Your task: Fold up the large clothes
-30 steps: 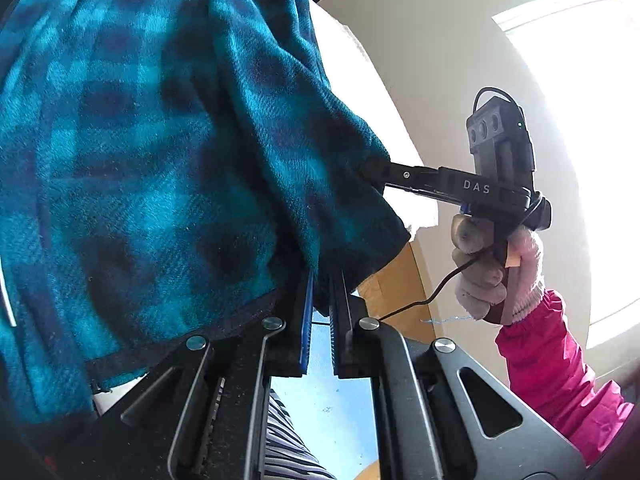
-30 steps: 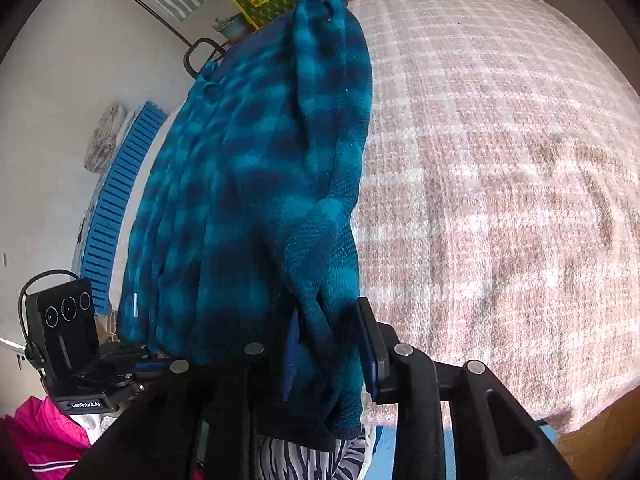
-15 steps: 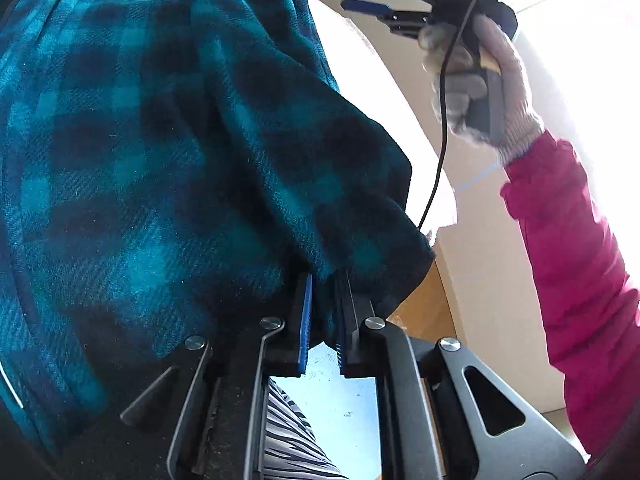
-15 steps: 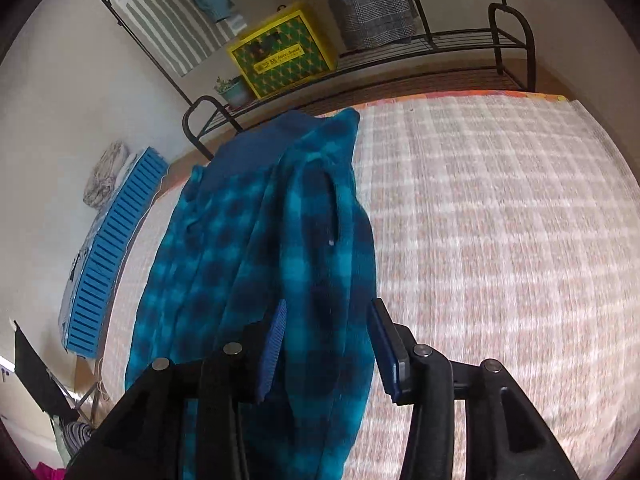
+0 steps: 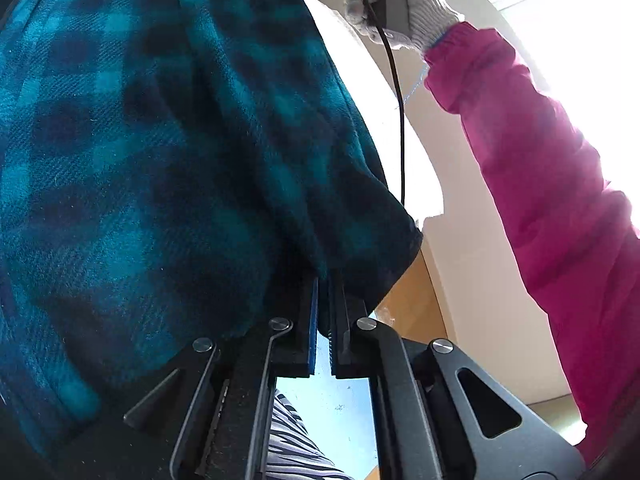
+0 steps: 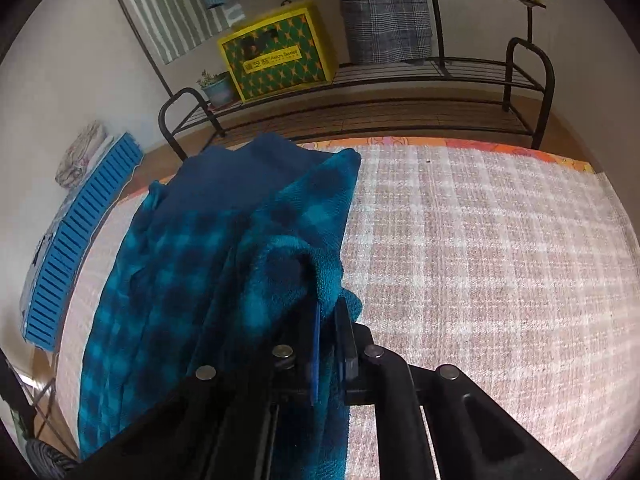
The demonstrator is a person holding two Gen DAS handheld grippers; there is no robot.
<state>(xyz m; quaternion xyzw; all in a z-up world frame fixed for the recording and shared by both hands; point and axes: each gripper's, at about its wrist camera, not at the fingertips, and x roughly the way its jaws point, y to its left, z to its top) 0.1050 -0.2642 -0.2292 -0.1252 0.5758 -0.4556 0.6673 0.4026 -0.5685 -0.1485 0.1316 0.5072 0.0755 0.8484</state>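
Note:
A teal and dark blue plaid fleece garment lies lengthwise on the left part of a bed, its plain navy end farthest from me. In the right wrist view my right gripper is shut on a raised fold along the garment's right edge. The left wrist view is mostly filled by the same garment hanging close to the lens. My left gripper is shut on its lower hem. A gloved hand with a pink sleeve holds the right gripper's handle at the top of that view; the fingers themselves are cut off there.
A pink and white checked bed cover stretches to the right of the garment. Beyond the bed stand a black metal rack, a yellow box and a potted plant. A blue slatted crate lies at the left.
The right gripper let go near the left gripper, travelled along the garment toward its far end, and closed on a fold there. The left gripper kept its hold and stayed put.

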